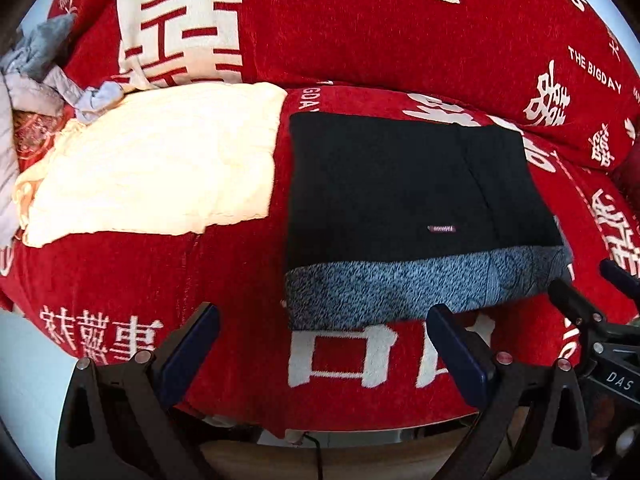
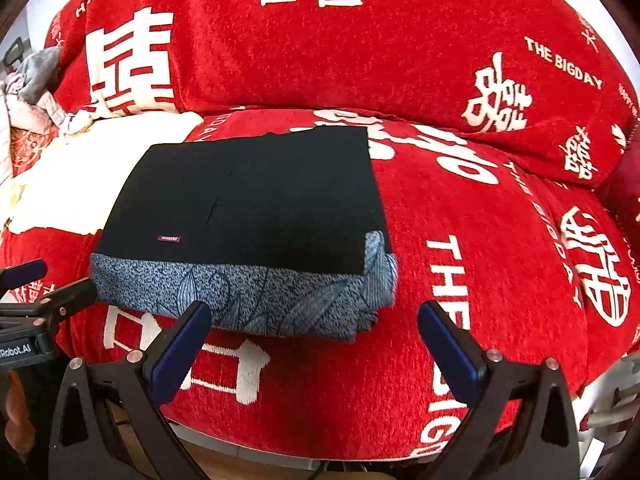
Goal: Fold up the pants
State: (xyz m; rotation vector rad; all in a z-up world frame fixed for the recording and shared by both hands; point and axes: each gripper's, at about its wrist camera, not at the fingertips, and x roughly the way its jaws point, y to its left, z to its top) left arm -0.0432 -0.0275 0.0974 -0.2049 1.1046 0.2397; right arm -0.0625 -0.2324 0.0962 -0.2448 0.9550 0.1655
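Observation:
The black pants (image 1: pixel 400 188) lie folded into a flat rectangle on the red sofa seat, with a grey-blue speckled lining band (image 1: pixel 420 284) showing along the near edge. They also show in the right wrist view (image 2: pixel 248 200). My left gripper (image 1: pixel 324 320) is open and empty, just in front of the pants' near edge. My right gripper (image 2: pixel 314 320) is open and empty, in front of the pants' near right corner. The right gripper's fingers (image 1: pixel 576 304) show at the right edge of the left wrist view.
The sofa is covered by a red throw with white characters (image 1: pixel 360 32). A cream folded cloth (image 1: pixel 160 160) lies left of the pants. Grey and pale clothes (image 1: pixel 36 64) are piled at the far left. The seat's front edge and floor are just below the grippers.

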